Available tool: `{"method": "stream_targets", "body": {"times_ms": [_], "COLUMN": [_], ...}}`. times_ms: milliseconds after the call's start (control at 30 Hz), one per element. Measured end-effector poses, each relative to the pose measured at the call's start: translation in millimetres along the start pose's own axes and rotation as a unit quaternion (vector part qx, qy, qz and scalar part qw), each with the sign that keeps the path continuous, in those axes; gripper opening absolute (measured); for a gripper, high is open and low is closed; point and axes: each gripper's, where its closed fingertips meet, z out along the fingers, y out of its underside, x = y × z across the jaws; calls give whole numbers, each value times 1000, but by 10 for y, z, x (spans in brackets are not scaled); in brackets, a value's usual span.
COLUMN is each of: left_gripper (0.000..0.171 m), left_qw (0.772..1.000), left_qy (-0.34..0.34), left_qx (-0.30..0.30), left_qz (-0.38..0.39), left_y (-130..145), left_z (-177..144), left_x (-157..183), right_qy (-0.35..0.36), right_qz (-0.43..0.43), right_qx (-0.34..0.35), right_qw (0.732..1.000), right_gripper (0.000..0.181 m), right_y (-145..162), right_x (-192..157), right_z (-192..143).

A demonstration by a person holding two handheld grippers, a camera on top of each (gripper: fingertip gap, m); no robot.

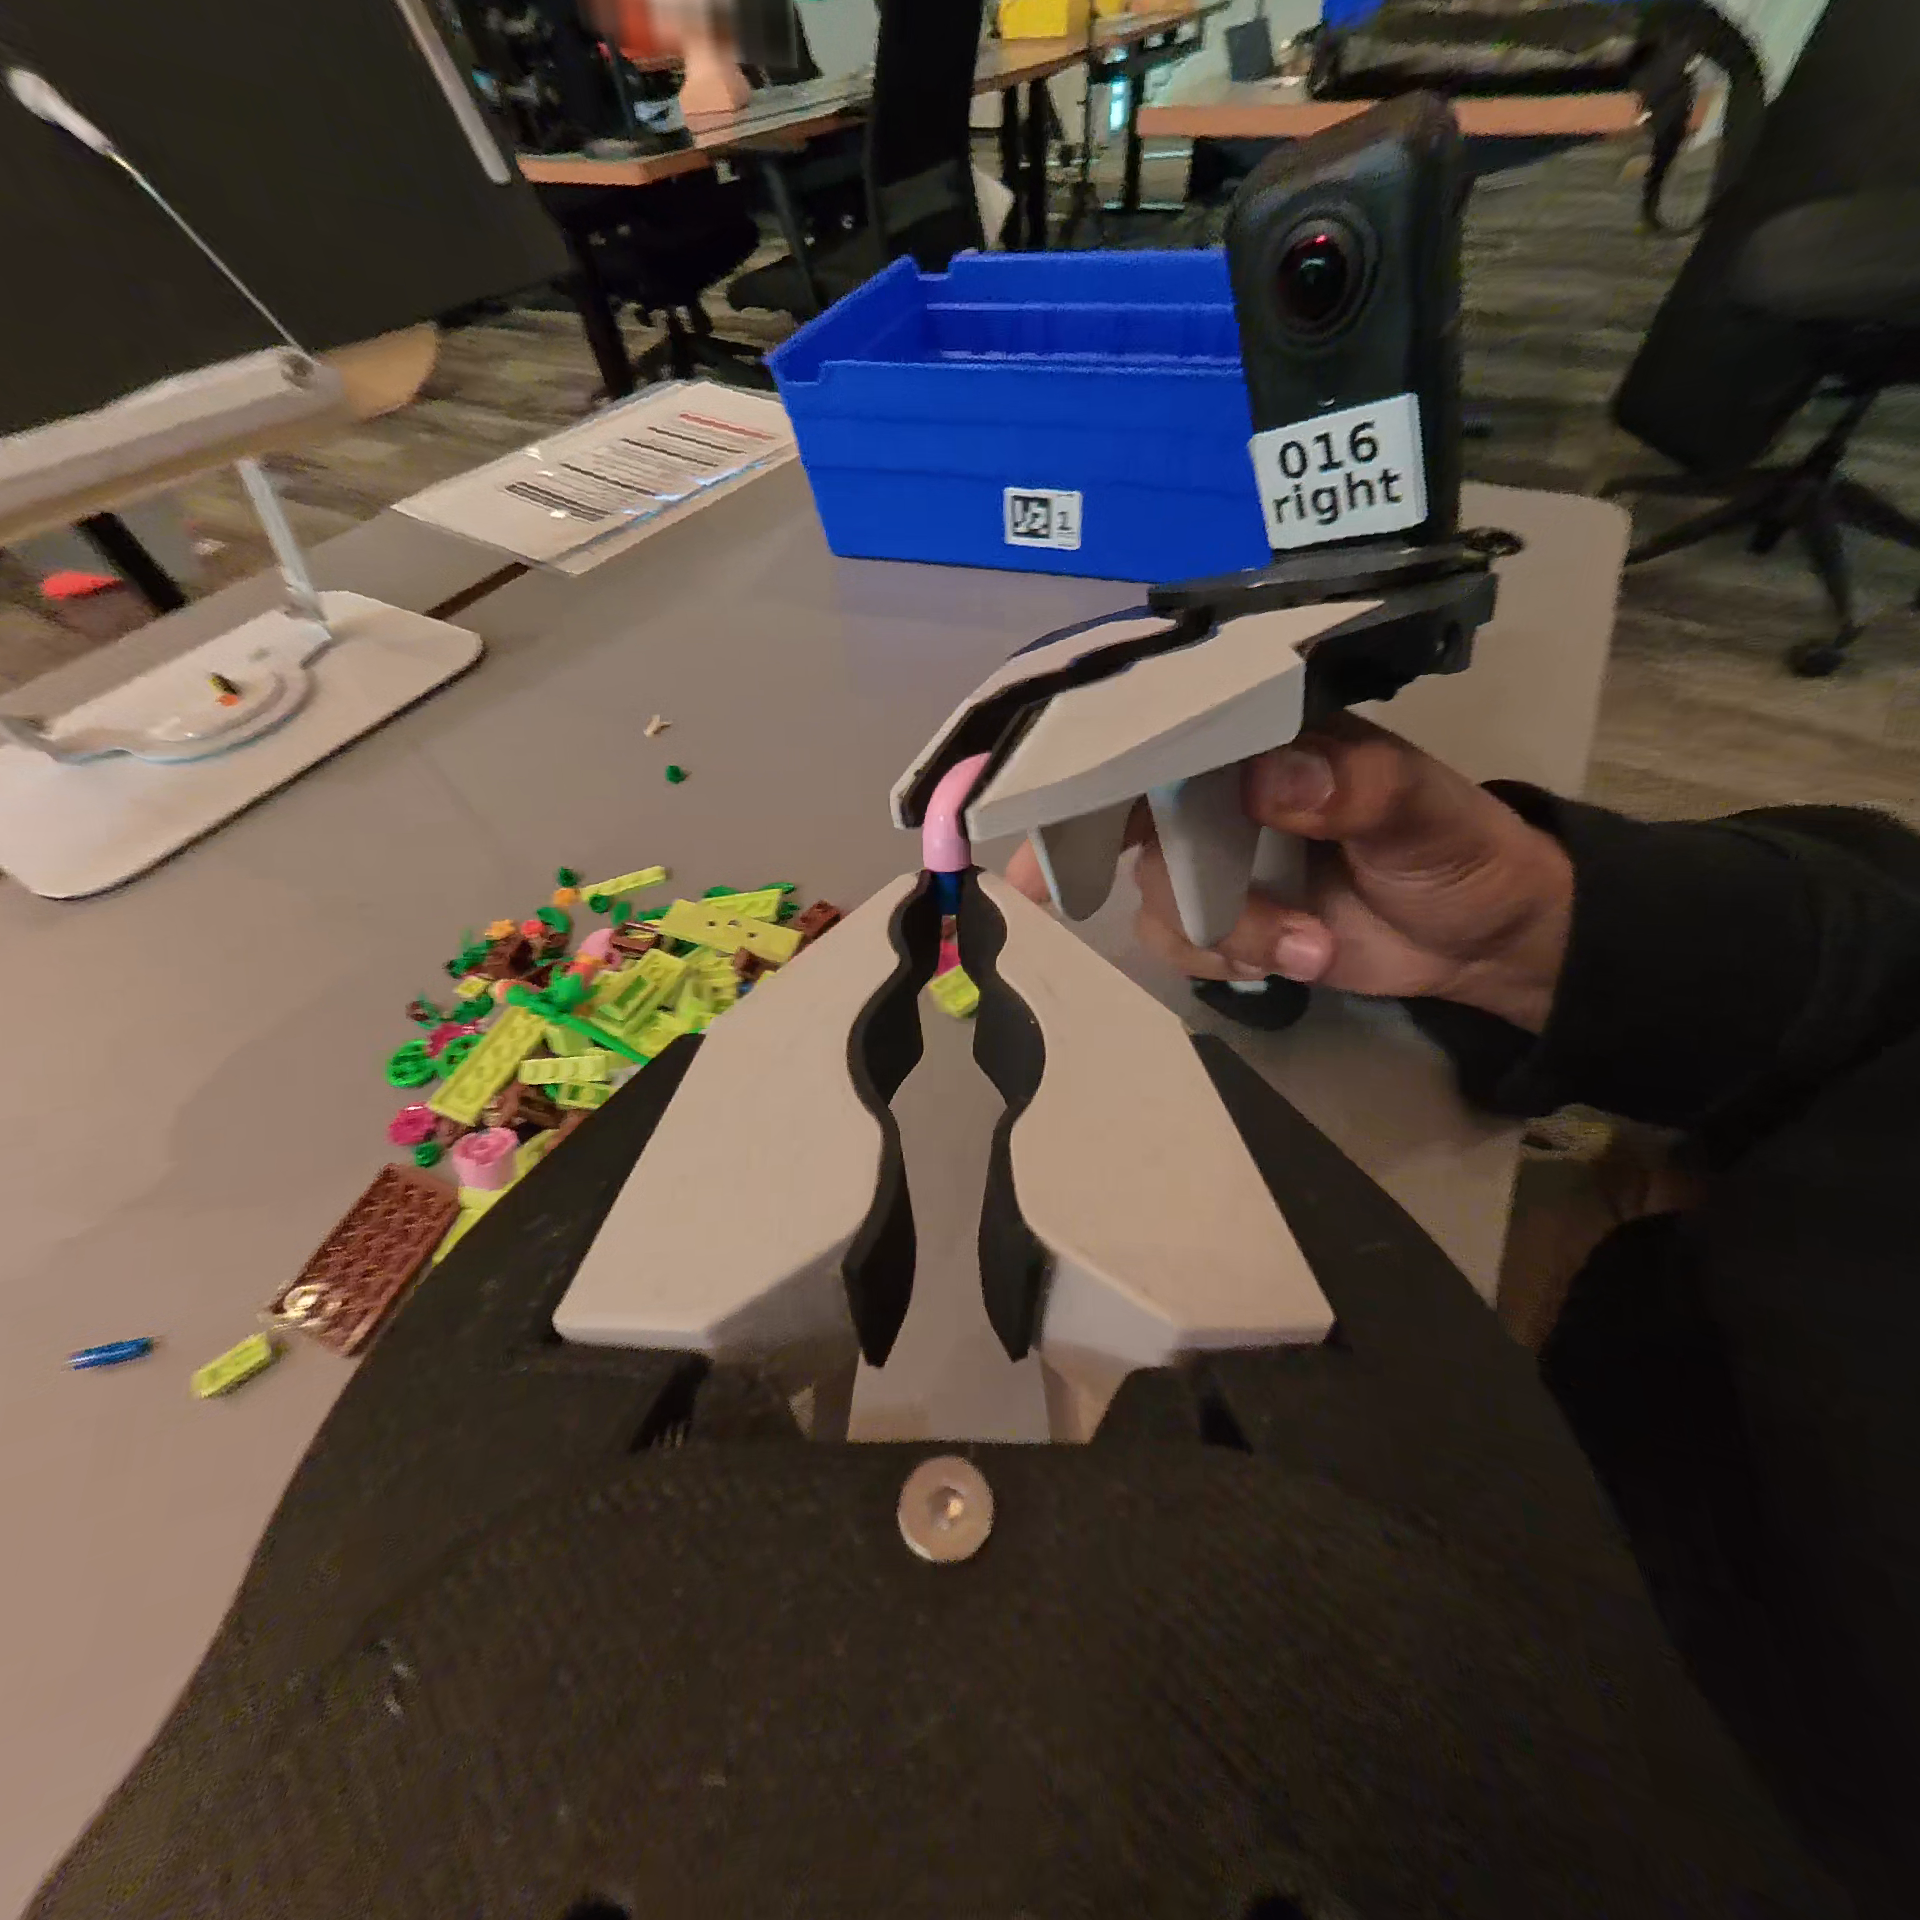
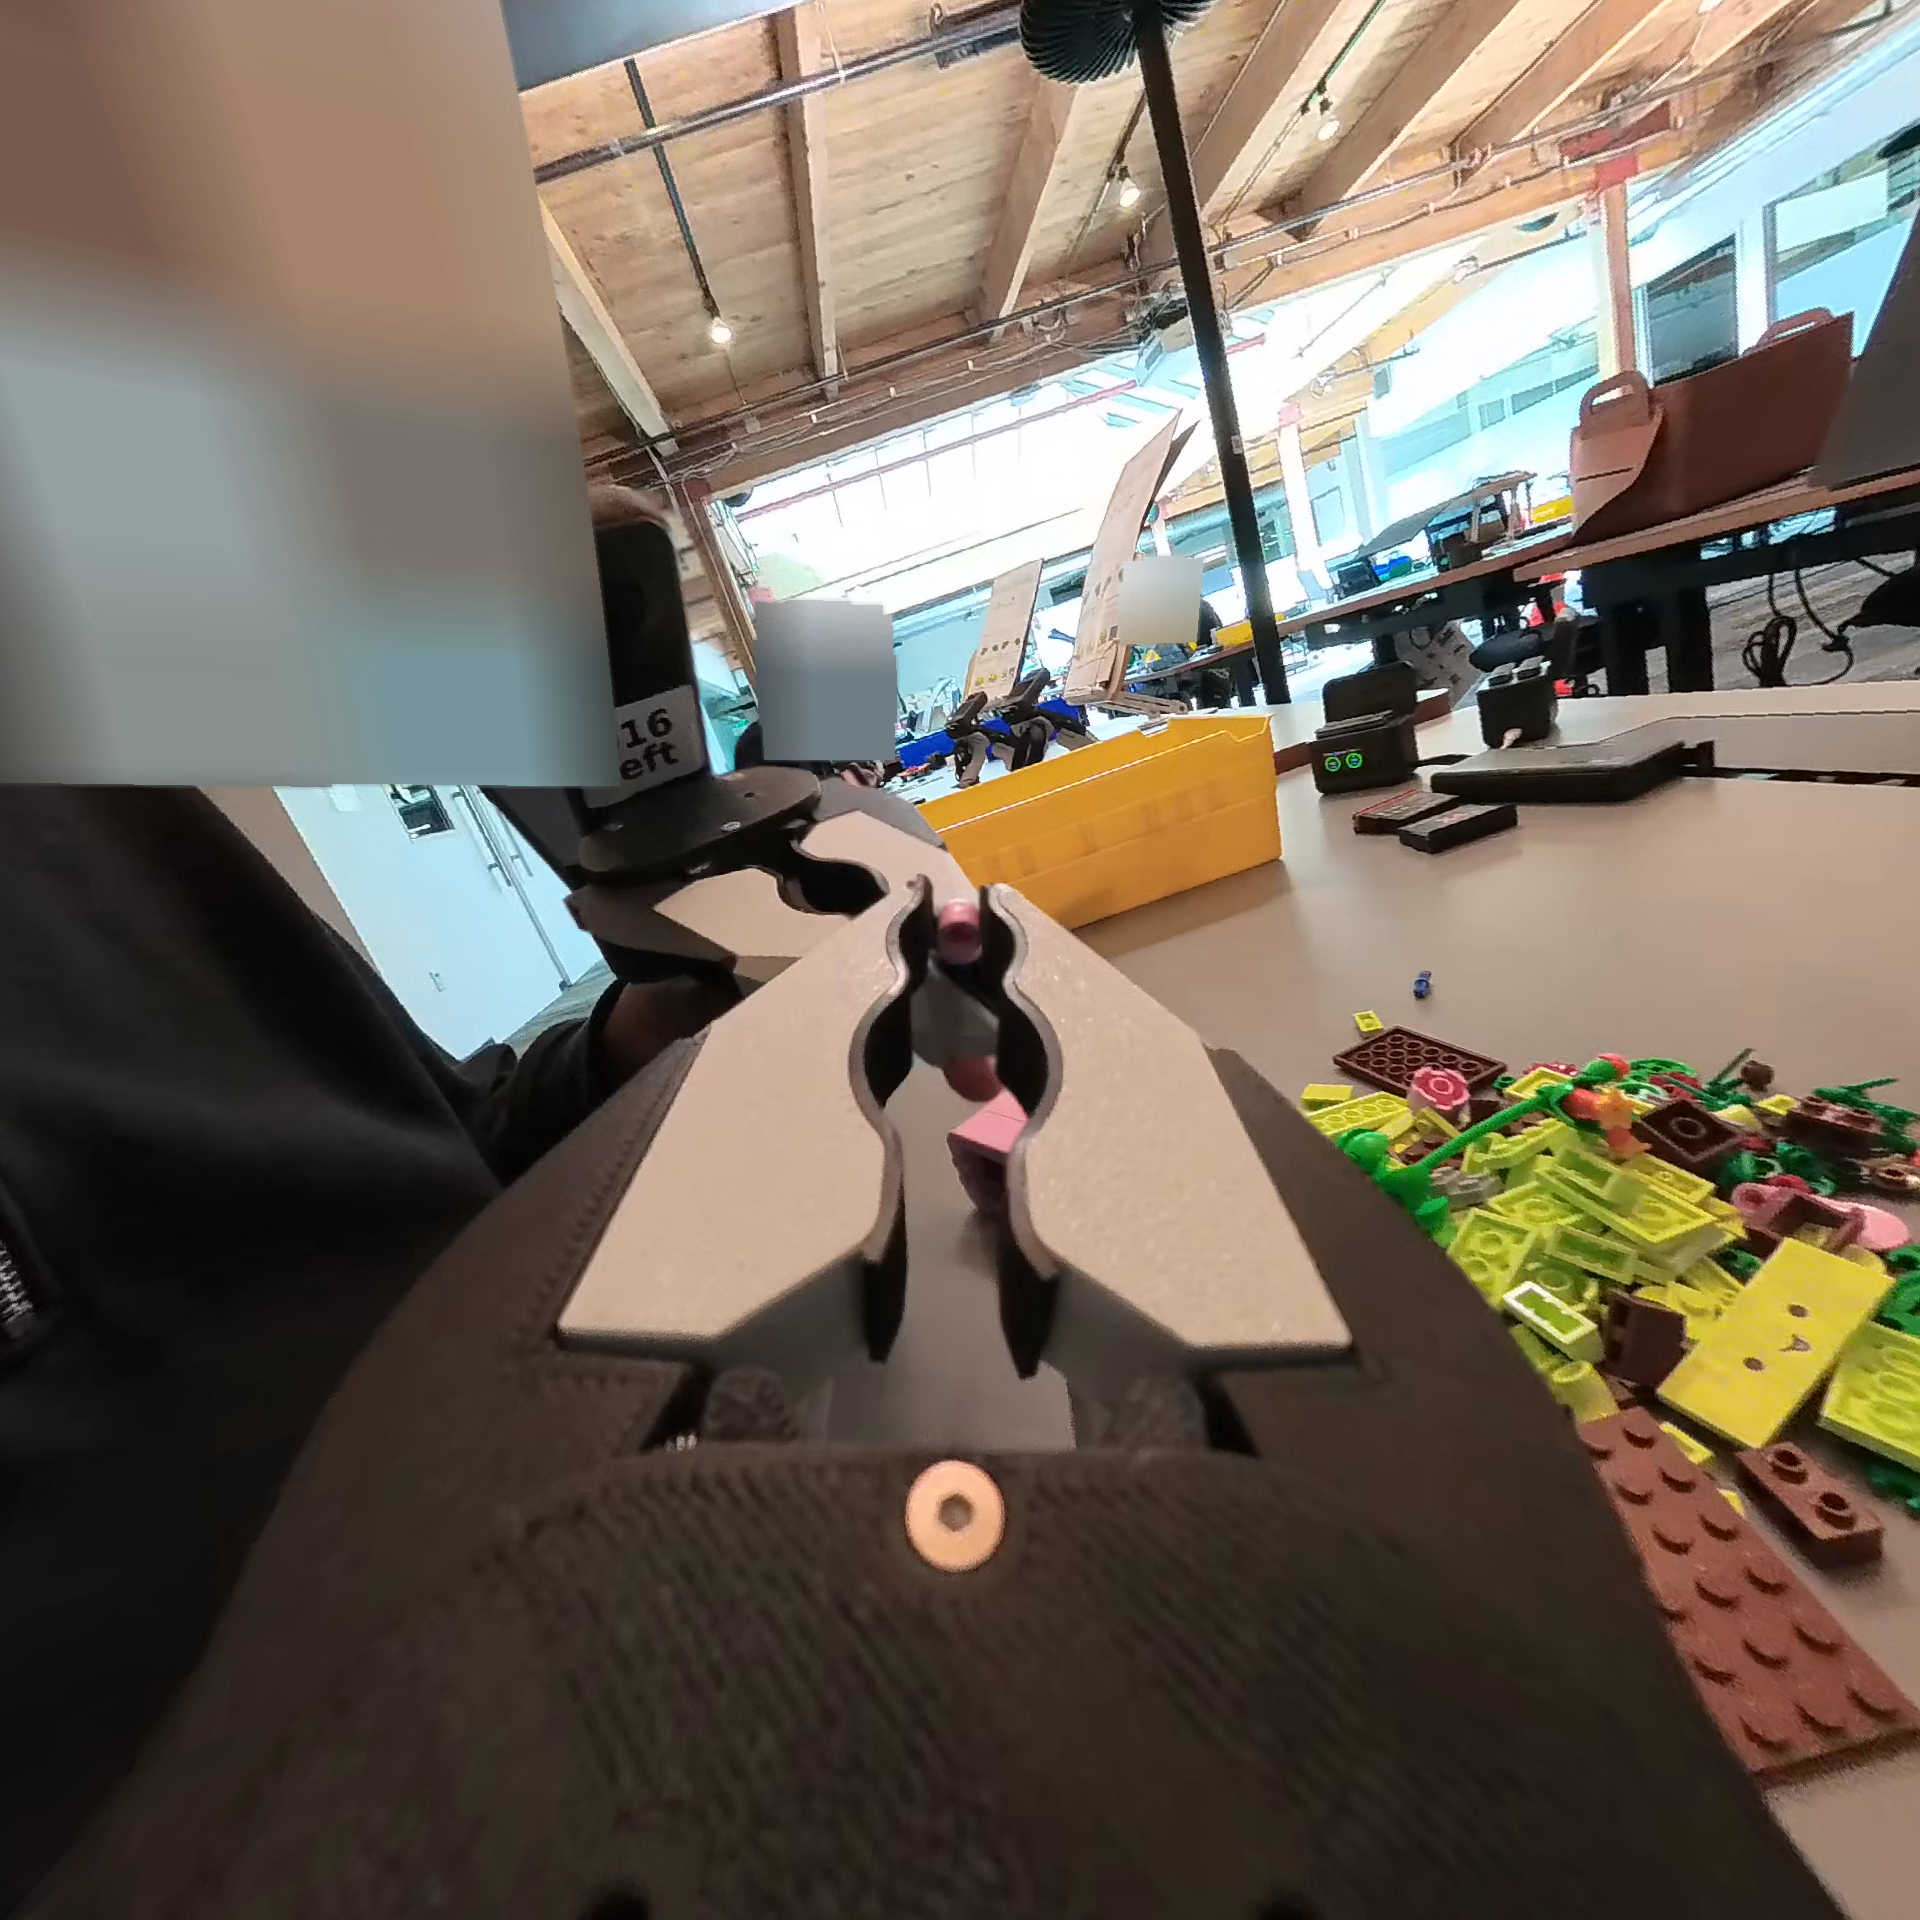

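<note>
My left gripper [image 1: 948, 885] is shut on a small blue piece [image 1: 948, 894] at its fingertips. My right gripper [image 1: 935, 805] comes in from the upper right, held by a hand [image 1: 1382, 873], and is shut on a pink curved piece [image 1: 951, 821]. The pink piece's lower end meets the blue piece. In the right wrist view my right gripper [image 2: 951, 920] pinches the pink piece [image 2: 958, 928], and the left gripper [image 2: 868, 883] lies just behind it. A pink brick [image 2: 987, 1143] shows lower between the right fingers; I cannot tell if it is held.
A pile of lime, green, brown and pink bricks [image 1: 582, 997] lies on the grey table [image 1: 727, 675], also in the right wrist view [image 2: 1662, 1195]. A brown plate [image 1: 364, 1257] lies beside it. A blue bin [image 1: 997, 416], a yellow bin [image 2: 1122, 821] and a monitor stand [image 1: 239, 707] stand farther off. The tips of both grippers are at nearly the same place. Both grippers' tips are roughly 20 cm from the brown plate [image 1: 364, 1257]. It turns up in the right wrist view [image 2: 1400, 1058] as well.
</note>
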Motion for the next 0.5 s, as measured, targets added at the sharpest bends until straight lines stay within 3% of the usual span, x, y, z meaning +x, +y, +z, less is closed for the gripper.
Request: {"method": "stream_targets", "body": {"times_ms": [133,233,500], "left_gripper": [0,0,0], "left_qw": [998,998,995], "left_qy": [-31,-31,-29], "left_qx": [-18,-28,-70], "left_qz": [45,54,58], "left_y": [38,63,163], "left_z": [-3,9,-1], "left_x": [-49,-33,-36], "right_qy": [3,1,11], "right_qz": [7,16,8], "right_qx": [-24,-27,-71], "right_qw": [1000,1000,997], "right_gripper": [14,5,5], "right_y": [83,91,211], "right_x": [26,36,54], "right_z": [27,15,28]}}
